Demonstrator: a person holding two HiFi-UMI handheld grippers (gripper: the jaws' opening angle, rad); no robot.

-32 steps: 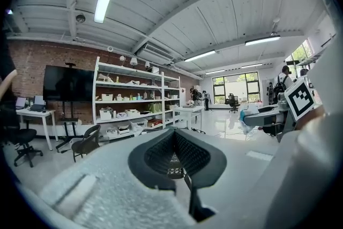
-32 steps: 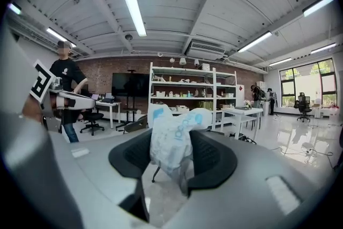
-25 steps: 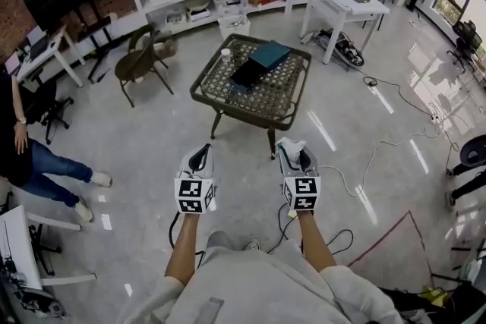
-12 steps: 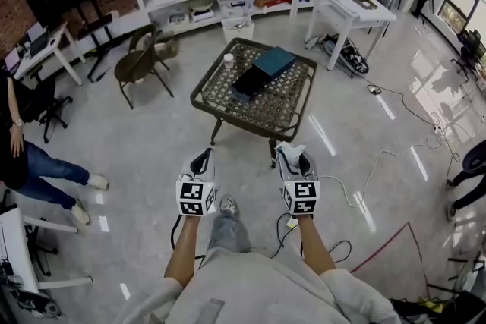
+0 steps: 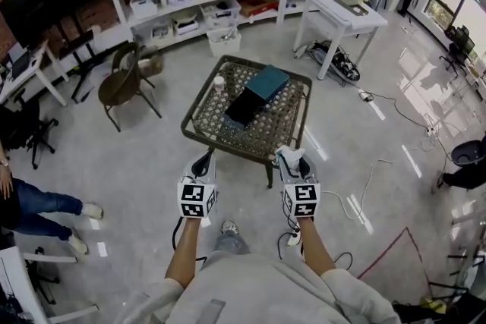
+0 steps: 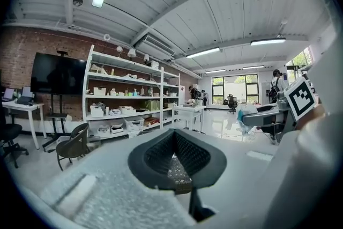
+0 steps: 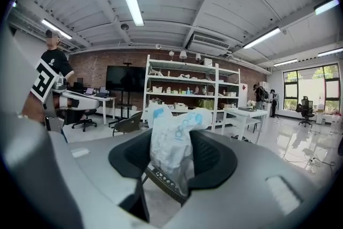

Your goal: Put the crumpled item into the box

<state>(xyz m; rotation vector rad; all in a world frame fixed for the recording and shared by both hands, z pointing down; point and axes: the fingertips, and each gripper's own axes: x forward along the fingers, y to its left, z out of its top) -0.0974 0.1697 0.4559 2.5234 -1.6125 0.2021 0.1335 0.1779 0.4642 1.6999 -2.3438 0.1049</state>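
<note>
I'm in the carry step. My right gripper is pinching the crumpled item, a white wad with blue print. Its jaws are half closed on the wad, which sticks out above the pads. In the head view it shows as a small white tuft at the gripper's tip, low in the frame, right of centre.

My left gripper sits beside it, left of centre. Its jaws are drawn together and carry nothing; its own view shows only a sliver of wicker past them.

The box lies on the wicker table at mid-frame, above both grippers and well apart from them. It is dark, and a teal piece, which I take for its lid, lies against its upper right end. A cup stands near the table's upper left edge. From here I can't tell how open the box is.

So nothing is placed yet. I judge the next move calls for closing on the table and bringing the right gripper over the dark part. Then I'd check that the opening is clear of the lid before letting go. The wad looks light and springy, so I'd release it low inside, or it may roll off onto the wicker.
</note>
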